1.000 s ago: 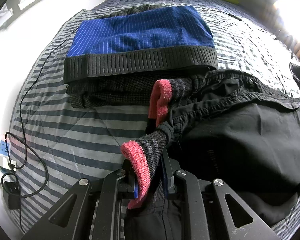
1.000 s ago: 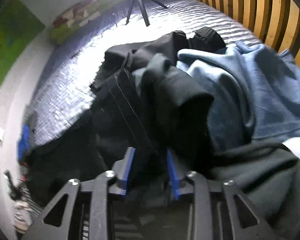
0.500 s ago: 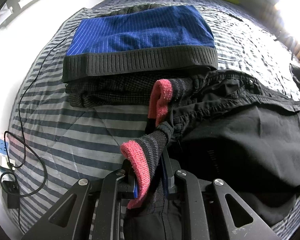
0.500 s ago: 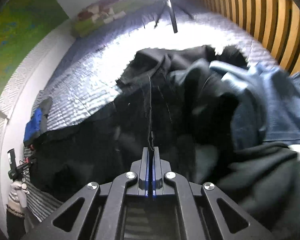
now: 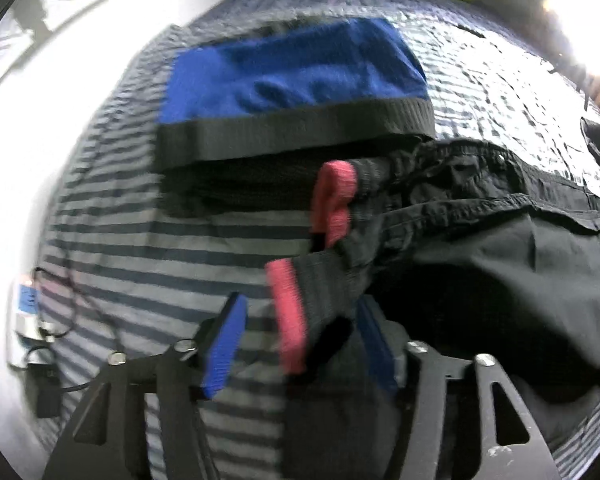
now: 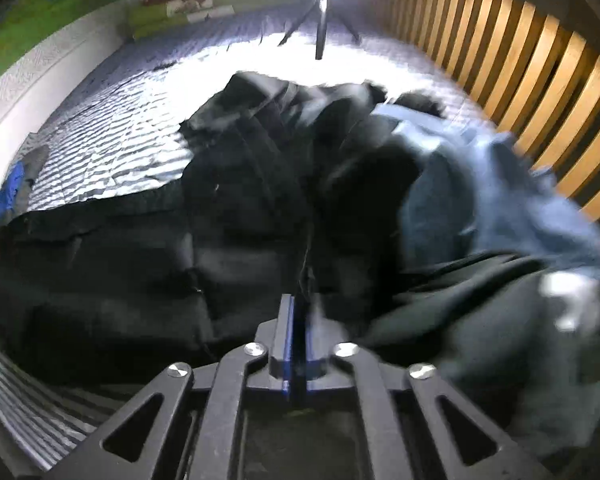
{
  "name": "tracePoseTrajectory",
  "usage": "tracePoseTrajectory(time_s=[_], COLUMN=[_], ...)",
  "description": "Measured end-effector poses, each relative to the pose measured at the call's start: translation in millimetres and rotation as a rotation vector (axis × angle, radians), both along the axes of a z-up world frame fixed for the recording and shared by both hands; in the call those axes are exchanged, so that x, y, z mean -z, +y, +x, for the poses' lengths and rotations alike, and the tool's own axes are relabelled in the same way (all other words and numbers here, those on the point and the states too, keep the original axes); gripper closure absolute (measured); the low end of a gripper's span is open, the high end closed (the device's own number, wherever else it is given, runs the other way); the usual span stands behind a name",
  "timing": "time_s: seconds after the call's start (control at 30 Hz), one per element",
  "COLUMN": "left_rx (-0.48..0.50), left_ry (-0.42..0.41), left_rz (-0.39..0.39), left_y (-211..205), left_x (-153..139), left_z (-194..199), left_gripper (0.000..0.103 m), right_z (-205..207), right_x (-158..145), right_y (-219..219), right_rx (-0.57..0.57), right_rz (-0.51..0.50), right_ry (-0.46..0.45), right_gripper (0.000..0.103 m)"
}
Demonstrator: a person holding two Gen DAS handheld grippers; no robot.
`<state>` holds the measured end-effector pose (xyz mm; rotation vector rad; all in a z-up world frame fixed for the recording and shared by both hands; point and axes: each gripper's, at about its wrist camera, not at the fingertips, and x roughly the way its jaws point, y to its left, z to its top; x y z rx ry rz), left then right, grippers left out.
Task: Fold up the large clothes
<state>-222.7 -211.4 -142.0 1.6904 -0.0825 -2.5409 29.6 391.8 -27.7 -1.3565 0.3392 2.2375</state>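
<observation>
A large black garment (image 5: 500,280) lies spread on the striped bed. Its dark sleeve ends in a pink cuff (image 5: 288,312). That cuff hangs loose between the blue pads of my left gripper (image 5: 300,344), which stands open around it. A second pink cuff (image 5: 334,200) sticks up just behind. In the right wrist view the same black garment (image 6: 120,264) stretches leftwards, and my right gripper (image 6: 296,312) is shut on a thin fold of its fabric. The image is blurred by motion.
A folded blue sweater with a dark ribbed hem (image 5: 296,92) sits on a dark folded piece at the back left. A blue-grey garment (image 6: 480,200) is heaped by the wooden slats (image 6: 540,72). A charger and cable (image 5: 40,328) lie at the bed's left edge.
My left gripper has opened and let go of the pink-cuffed sleeve. The right gripper closed on the black fabric about half a second ago and has pulled it nearer.
</observation>
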Motion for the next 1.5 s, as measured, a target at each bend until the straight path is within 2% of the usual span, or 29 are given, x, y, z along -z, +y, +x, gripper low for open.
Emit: tracePoseTrajectory(time_s=[0.03, 0.1, 0.17, 0.23, 0.3, 0.33, 0.37, 0.47, 0.6, 0.67, 0.73, 0.83, 0.93, 1.07, 1.1, 1.13, 1.17, 1.2, 1.27, 1.33, 1.5], left_rx=[-0.018, -0.056, -0.072, -0.085, -0.088, -0.085, -0.091, -0.112, -0.156, -0.182, -0.197, -0.199, -0.194, -0.195, -0.197, -0.198, -0.199, -0.201, -0.197, -0.186, -0.164], left_ry=[0.017, 0.074, 0.143, 0.2, 0.245, 0.246, 0.249, 0.239, 0.201, 0.225, 0.244, 0.246, 0.252, 0.254, 0.26, 0.266, 0.27, 0.275, 0.278, 0.273, 0.28], left_rz=[0.005, 0.05, 0.093, 0.132, 0.196, 0.224, 0.23, 0.262, 0.255, 0.343, 0.37, 0.381, 0.382, 0.378, 0.387, 0.387, 0.385, 0.383, 0.384, 0.372, 0.355], left_y=[-5.5, -15.0, -18.1, -16.3, -2.7, 3.9, 9.6, 14.7, -3.5, -17.0, -24.6, -33.6, -39.0, -48.5, -50.7, -52.1, -52.7, -53.4, -52.7, -49.7, -38.4], left_x=[-5.7, -21.1, -33.6, -40.6, -39.7, -33.4, -28.3, -7.6, 19.3, 21.4, 19.7, 16.6, 13.3, 9.3, 7.4, 5.8, 4.4, 3.1, 2.3, 2.7, 1.0], left_z=[5.0, 23.3, 49.2, 72.7, 96.1, 104.1, 110.0, 116.6, 109.1, 105.7, 104.5, 103.9, 108.7, 107.5, 108.0, 108.2, 108.6, 108.5, 108.1, 107.3, 106.7], left_gripper=[0.038, 0.037, 0.033, 0.024, 0.023, 0.023, 0.023, 0.023, 0.023, 0.023, 0.023, 0.023, 0.023, 0.023, 0.023, 0.023, 0.023, 0.023, 0.023, 0.023, 0.023], right_z=[4.5, 9.8, -0.2, -25.4, -61.3, -81.8, -102.8, -158.1, -220.8, -245.4, -260.6, -282.1, -304.4, -319.6, -316.8, -312.2, -308.4, -310.5, -304.4, -300.5, -294.4], right_x=[-13.6, -35.0, -55.4, -68.7, -70.6, -65.6, -58.0, -29.3, 3.7, 14.9, 20.3, 29.7, 45.4, 71.4, 72.4, 70.5, 67.9, 66.6, 56.1, 45.4, 23.7], right_y=[-6.1, -15.5, -32.0, -57.1, -89.5, -108.2, -127.5, -177.4, -232.1, -264.4, -293.5, -335.4, -366.2, -387.3, -388.4, -388.0, -386.6, -385.4, -378.6, -377.9, -371.2], right_rx=[0.012, -0.012, -0.111, -0.274, -0.456, -0.56, -0.643, -0.754, -0.855, -0.917, -0.97, -1.029, -1.067, -1.08, -1.086, -1.088, -1.079, -1.063, -1.048, -1.055, -1.012], right_rz=[0.092, 0.152, 0.113, 0.028, -0.057, -0.097, -0.102, -0.068, -0.161, -0.238, -0.247, -0.235, -0.204, -0.155, -0.149, -0.144, -0.124, -0.11, -0.138, -0.121, 0.032], right_ry=[0.007, 0.063, 0.135, 0.195, 0.219, 0.206, 0.178, 0.126, 0.074, 0.055, 0.046, 0.039, 0.02, -0.05, -0.048, -0.035, -0.031, -0.03, 0.002, 0.032, 0.119], right_gripper=[0.075, 0.074, 0.074, 0.074, 0.073, 0.066, 0.065, 0.065, 0.065, 0.064, 0.06, 0.051, 0.047, 0.047, 0.049, 0.062, 0.079, 0.084, 0.089, 0.091, 0.092])
